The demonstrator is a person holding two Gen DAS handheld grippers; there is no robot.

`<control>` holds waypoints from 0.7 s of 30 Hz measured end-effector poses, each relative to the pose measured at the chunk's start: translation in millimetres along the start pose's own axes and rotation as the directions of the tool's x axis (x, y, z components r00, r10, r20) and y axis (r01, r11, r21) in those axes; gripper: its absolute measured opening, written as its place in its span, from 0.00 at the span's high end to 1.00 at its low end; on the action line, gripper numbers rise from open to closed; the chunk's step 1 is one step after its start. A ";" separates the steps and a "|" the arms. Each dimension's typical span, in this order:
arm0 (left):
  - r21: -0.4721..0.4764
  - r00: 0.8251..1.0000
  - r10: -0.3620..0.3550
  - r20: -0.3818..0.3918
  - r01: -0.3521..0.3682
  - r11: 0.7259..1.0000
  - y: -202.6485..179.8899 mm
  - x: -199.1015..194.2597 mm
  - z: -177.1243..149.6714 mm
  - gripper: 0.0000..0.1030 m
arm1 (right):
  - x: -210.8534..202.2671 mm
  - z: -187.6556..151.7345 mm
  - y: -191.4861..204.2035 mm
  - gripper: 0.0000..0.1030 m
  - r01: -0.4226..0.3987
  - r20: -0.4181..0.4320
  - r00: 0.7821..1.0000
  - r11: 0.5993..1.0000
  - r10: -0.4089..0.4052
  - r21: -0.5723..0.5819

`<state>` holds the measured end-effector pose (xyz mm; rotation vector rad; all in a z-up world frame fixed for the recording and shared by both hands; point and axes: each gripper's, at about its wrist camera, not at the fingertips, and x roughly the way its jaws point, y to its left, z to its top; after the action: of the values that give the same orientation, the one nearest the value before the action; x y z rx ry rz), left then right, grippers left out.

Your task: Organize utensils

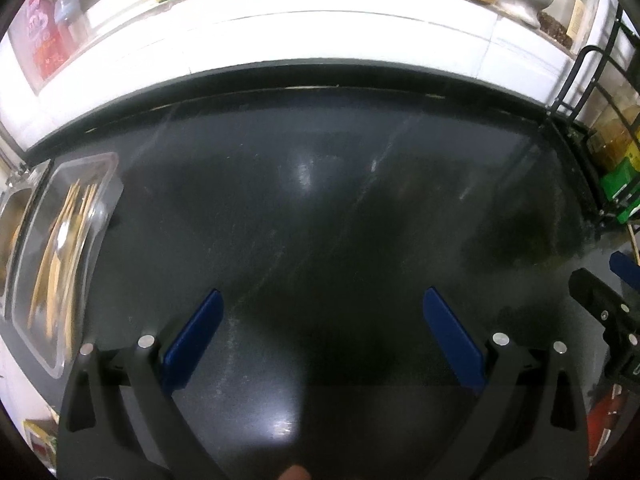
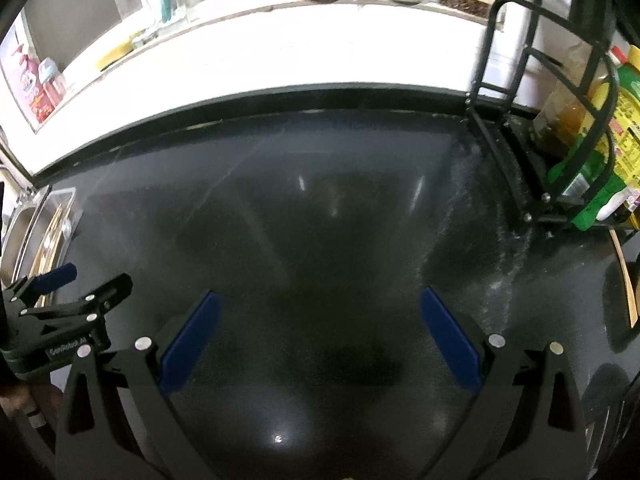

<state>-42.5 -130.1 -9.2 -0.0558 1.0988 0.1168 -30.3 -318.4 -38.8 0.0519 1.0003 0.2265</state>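
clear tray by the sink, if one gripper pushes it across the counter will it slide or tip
The clear tray looks shallow and flat-bottomed, so tipping seems unlikely. The dark counter is glossy, so it would probably slide easily. The utensils lie loose inside and may shift or rattle.

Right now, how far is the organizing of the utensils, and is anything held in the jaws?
Looks mostly done: wooden chopsticks and a metal spoon already lie together in the clear tray at the counter's left edge, beside the sink. Nothing is in hand: the left gripper and right gripper both stand open and empty. No loose utensils show on the dark countertop, so little seems left.
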 end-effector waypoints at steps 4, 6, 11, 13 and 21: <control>-0.010 1.000 0.002 -0.007 -0.002 1.000 8.1 0.8 -0.2 0.06 | 2.4 0.8 11.1 0.07 -0.008 -0.010 1.000 1.000 0.008 -0.012; -0.009 1.000 0.008 -0.015 -0.008 1.000 13.0 1.3 -1.0 0.06 | 3.8 1.6 17.7 0.07 -0.009 -0.012 1.000 1.000 0.009 -0.017; -0.047 0.999 -0.003 -0.048 0.001 0.999 29.6 4.5 -6.2 0.06 | 11.5 -1.2 38.0 0.07 -0.026 -0.042 0.999 0.998 0.024 -0.050; -0.051 0.999 0.009 -0.047 -0.012 0.999 37.5 3.9 -9.3 0.06 | 14.2 -0.7 48.0 0.07 -0.034 -0.049 0.998 0.997 0.030 -0.072; -0.094 0.998 0.014 -0.063 -0.020 0.995 59.6 3.0 -17.3 0.06 | 19.1 0.6 75.3 0.07 -0.068 -0.065 0.996 0.988 0.059 -0.139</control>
<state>-63.8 -72.6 -19.0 -0.1358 1.1555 0.1839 -32.3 -240.8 -43.2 -0.0524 1.0412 0.3587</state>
